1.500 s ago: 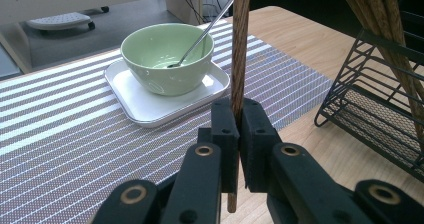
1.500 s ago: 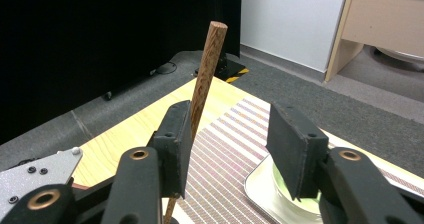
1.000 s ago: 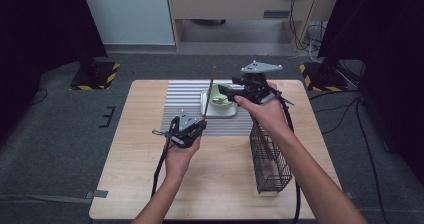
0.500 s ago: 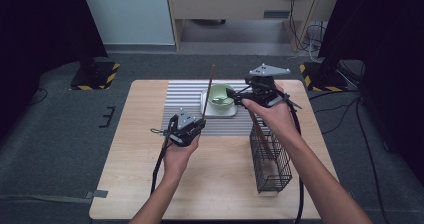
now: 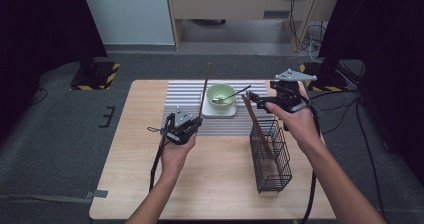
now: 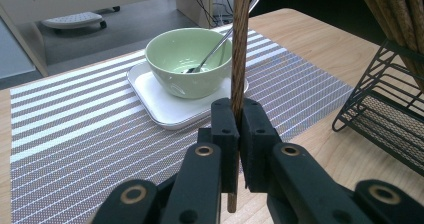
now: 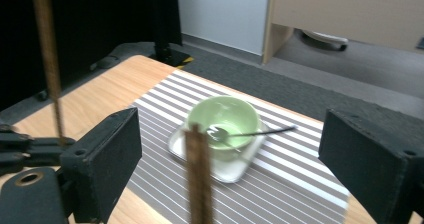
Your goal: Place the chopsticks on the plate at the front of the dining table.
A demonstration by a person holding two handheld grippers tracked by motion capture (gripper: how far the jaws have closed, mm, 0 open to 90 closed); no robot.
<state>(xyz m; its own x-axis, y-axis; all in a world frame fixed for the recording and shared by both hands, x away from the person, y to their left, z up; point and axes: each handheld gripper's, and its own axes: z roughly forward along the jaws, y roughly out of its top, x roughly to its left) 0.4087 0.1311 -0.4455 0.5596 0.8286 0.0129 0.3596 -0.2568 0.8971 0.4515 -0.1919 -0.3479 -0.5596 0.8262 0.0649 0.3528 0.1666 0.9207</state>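
basket (image 5: pixel 272 156) – holding one chopstick (image 5: pixel 256 124) | bowl (image 5: pixel 221 96) at 12 o'clock – holding spoon (image 5: pixel 231 96) | your left gripper (image 5: pixel 183 125) is clamping another chopstick (image 5: pixel 204 89) | your right gripper (image 5: pixel 255 100) has just been opening wide – gripping nothing

Two grippers are out over the bench (image 5: pixel 150 184): the left gripper (image 5: pixel 192 122) and the right gripper (image 5: pixel 251 98), one per hand. Two wooden chopsticks are in play, one chopstick (image 6: pixel 240 44) standing upright between the left gripper's fingers (image 6: pixel 224 129), the other chopstick (image 5: pixel 256 126) leaning in the basket. One black wire basket (image 5: pixel 271 159) stands on the right side of the bench. One green bowl (image 5: pixel 221 96) with one metal spoon (image 5: pixel 231 95) resting in it. One white square plate (image 5: pixel 220 112) sits under that bowl. One striped placemat (image 5: pixel 180 96) lies beneath the lot, on the one bench.
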